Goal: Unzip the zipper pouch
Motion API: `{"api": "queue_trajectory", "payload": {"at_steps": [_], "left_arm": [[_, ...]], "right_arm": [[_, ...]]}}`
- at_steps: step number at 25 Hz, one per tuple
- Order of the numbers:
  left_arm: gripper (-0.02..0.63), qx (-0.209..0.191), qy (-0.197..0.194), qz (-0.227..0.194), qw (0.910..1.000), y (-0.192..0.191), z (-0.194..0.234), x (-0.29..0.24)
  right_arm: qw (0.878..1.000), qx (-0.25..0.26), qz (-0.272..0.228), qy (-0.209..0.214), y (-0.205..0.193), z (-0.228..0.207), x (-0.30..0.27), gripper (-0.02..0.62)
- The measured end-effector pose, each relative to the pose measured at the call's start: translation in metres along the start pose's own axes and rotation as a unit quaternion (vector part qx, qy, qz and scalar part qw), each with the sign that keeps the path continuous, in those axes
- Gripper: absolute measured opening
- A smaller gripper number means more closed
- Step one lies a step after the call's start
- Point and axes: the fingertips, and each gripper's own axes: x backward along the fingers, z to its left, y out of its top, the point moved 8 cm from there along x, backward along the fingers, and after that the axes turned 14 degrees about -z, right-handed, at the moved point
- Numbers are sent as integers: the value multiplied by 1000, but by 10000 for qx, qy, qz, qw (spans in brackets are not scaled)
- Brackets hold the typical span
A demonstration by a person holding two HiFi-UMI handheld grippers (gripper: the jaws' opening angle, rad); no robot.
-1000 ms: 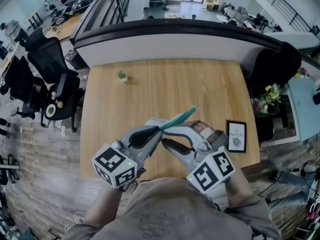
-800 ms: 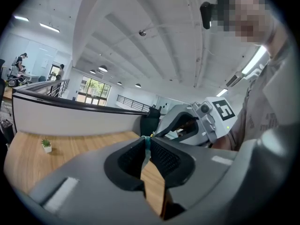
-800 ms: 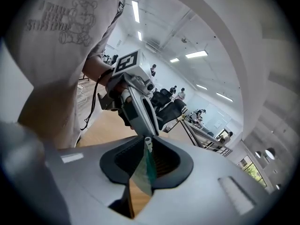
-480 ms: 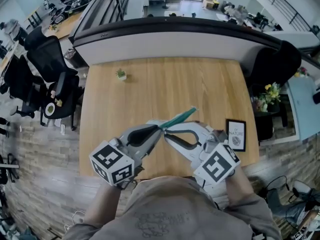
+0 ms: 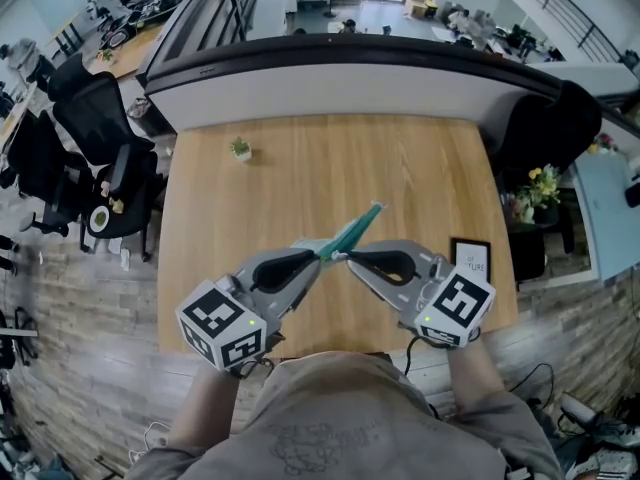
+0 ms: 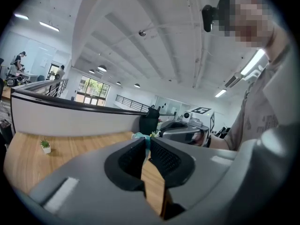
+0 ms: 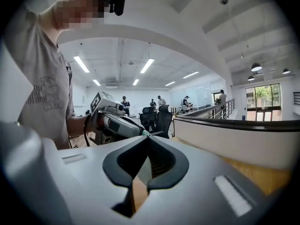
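We see a slim teal zipper pouch (image 5: 353,233), edge-on and slanting up above the wooden counter (image 5: 300,158). Its lower end sits pinched in our left hand-held gripper (image 5: 322,254). The right hand-held gripper (image 5: 347,258), its jaws just closed tip to tip, meets that same end — whether it grips anything we cannot tell.

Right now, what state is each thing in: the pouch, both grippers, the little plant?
Zipper pouch: held above the table; zipper too small to read.
Left gripper: shut on the pouch.
Right gripper: jaws just closed, pinching the pouch.
Plant: upright.
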Motion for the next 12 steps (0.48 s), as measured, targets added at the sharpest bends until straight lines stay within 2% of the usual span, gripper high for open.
{"api": "queue_trajectory", "payload": {"at_steps": [6, 12], "left_arm": [[34, -59, -94, 94, 9999, 0, 2, 6], [32, -123, 6, 122, 9998, 2, 9, 13]], "right_arm": [[9990, -212, 24, -387, -3, -16, 16, 10], [9940, -260, 23, -1063, 0, -49, 46, 11]]}}
